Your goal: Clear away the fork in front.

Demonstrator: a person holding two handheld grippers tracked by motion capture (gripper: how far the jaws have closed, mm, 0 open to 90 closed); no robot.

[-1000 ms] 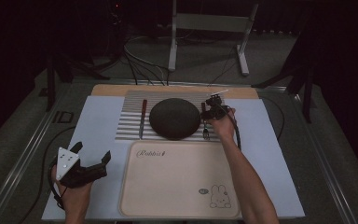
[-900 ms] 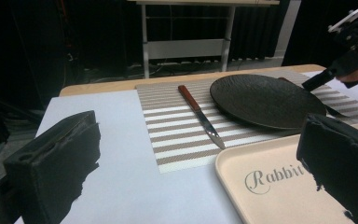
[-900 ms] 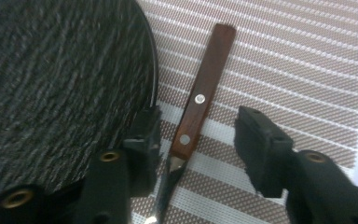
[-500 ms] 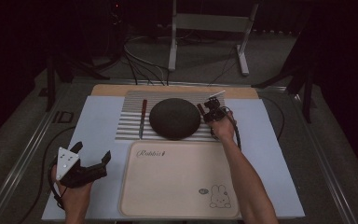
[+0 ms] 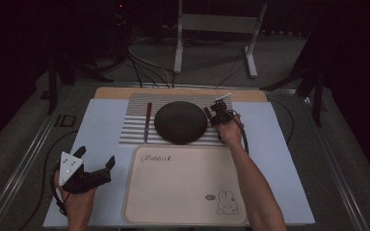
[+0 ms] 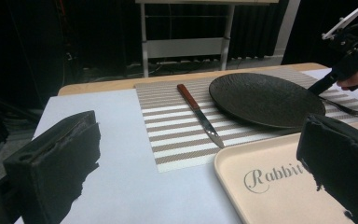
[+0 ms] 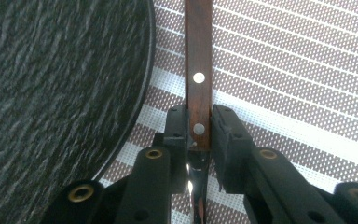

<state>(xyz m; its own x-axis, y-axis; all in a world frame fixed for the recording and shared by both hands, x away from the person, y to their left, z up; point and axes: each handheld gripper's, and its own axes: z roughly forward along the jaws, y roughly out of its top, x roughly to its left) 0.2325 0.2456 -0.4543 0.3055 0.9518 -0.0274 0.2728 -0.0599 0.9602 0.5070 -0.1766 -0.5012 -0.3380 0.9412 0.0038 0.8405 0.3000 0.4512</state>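
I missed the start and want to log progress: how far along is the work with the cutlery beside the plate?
Early stage. The right gripper has just closed its jaws on the wooden handle of a utensil lying right of the dark plate on the striped mat; it is not lifted yet. The knife left of the plate lies untouched. The left gripper hovers open beside the bare beige tray.

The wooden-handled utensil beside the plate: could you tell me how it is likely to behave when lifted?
The utensil looks stiff, riveted wood on metal, so it should not flex. The right gripper clamps it near the handle's end, so it may tilt. Its flat handle seems unlikely to roll on the striped mat.
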